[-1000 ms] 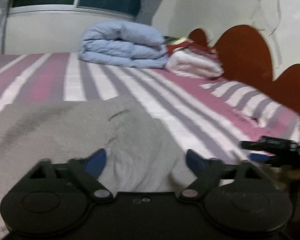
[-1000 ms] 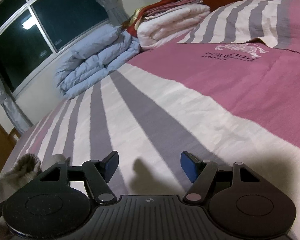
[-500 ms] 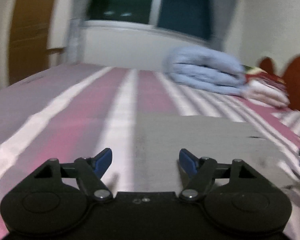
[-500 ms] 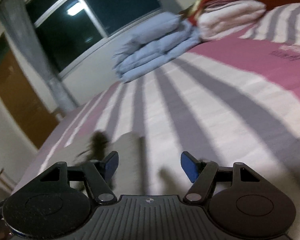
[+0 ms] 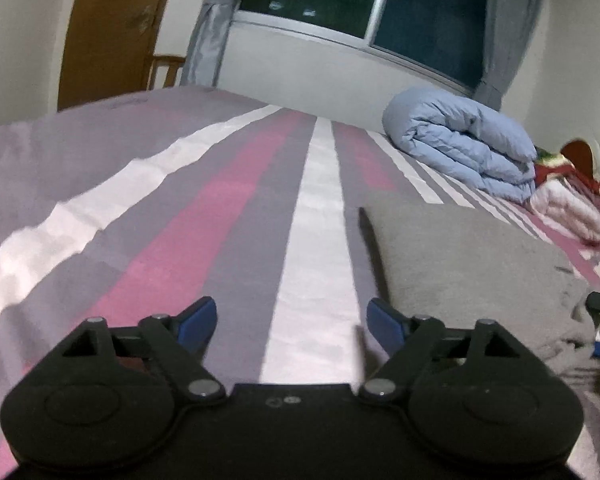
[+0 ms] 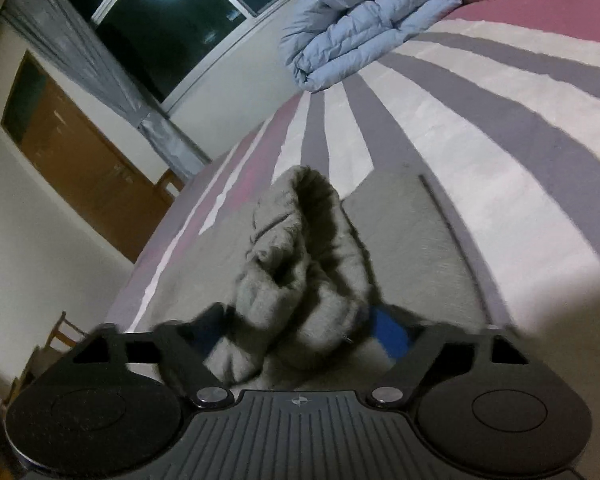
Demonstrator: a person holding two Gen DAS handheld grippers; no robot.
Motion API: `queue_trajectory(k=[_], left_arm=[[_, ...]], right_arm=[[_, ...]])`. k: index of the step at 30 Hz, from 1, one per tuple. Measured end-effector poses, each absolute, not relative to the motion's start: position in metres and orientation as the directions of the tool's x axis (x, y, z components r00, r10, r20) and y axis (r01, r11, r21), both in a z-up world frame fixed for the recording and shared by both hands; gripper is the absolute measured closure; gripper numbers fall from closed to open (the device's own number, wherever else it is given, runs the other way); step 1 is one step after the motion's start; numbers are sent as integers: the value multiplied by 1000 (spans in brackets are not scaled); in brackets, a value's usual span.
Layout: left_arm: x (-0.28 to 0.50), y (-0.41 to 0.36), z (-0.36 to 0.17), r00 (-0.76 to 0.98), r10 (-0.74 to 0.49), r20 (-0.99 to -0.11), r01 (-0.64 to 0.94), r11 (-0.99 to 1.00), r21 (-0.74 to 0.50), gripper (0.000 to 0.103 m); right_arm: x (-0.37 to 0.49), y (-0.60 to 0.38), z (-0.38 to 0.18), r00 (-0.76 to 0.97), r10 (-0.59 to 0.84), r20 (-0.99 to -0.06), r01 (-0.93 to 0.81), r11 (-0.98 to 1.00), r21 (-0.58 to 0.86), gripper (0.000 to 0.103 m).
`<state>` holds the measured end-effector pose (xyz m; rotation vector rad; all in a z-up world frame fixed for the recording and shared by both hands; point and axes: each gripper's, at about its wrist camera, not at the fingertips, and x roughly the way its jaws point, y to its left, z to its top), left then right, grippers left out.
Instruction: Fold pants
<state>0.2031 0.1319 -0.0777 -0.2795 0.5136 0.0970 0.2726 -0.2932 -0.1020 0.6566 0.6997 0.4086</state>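
Lying flat on the striped bed (image 5: pixel 228 216) is one pair of grey pants (image 5: pixel 472 264), spread to the right of the left gripper (image 5: pixel 290 316) with their straight left edge running away just past its right finger. That gripper's jaws are opening, wide apart, with only bare sheet between them. A bunched-up hump of the same grey cloth (image 6: pixel 300 264) rises right in front of the right gripper (image 6: pixel 300 332); its jaws are opening too, and the cloth sits between the two blue pads, though I cannot tell whether either pad presses on it. The tip of the right gripper also pokes in at the far right of the left view, beside the rumpled end of the pants.

Beyond the pants, well apart, sits one folded blue duvet (image 5: pixel 460 144), and to its right a stack of pink and red bedding (image 5: pixel 568 208) against the headboard. Ahead and left of the left gripper the sheet lies open up to the far edge below one window (image 5: pixel 364 12), with a wooden door (image 5: pixel 108 32) at the left.
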Motion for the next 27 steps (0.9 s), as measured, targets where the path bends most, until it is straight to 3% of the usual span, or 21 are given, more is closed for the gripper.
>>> queue_trajectory(k=[3,4,5,6,7,13,17,27], left_arm=[[204,140,-82,866,21,-500,-179,946,-269,27],[204,141,-82,866,18,-500,-177,946,-273,26],[204,141,-83,866,16,-500,-175,946,-273,26],[204,140,-83,865,17,-501,-174,947,-269,26],[204,140,-83,865,18,-502,-174,948,-265,25],[203,138,-83,863,18,-505,-173,949,-262,25],[204,135,-83,860,24,-510,-172,954,-245,24],[203,132,-84,854,32,-519,-172,959,-224,23]], right_arm=[[286,-285,-102,701,542,-464,-106,723,683,14],[291,-281,-101,694,543,-472,-105,725,680,19],[295,-277,-99,691,538,-483,-111,740,664,49],[298,-274,-97,684,535,-496,-116,751,650,55],[300,-276,-96,684,532,-498,-107,750,653,70],[272,-307,-73,783,482,-394,-125,741,659,71],[282,-327,-109,741,466,-484,-19,734,679,70],[278,-332,-109,757,462,-462,-69,759,647,68]])
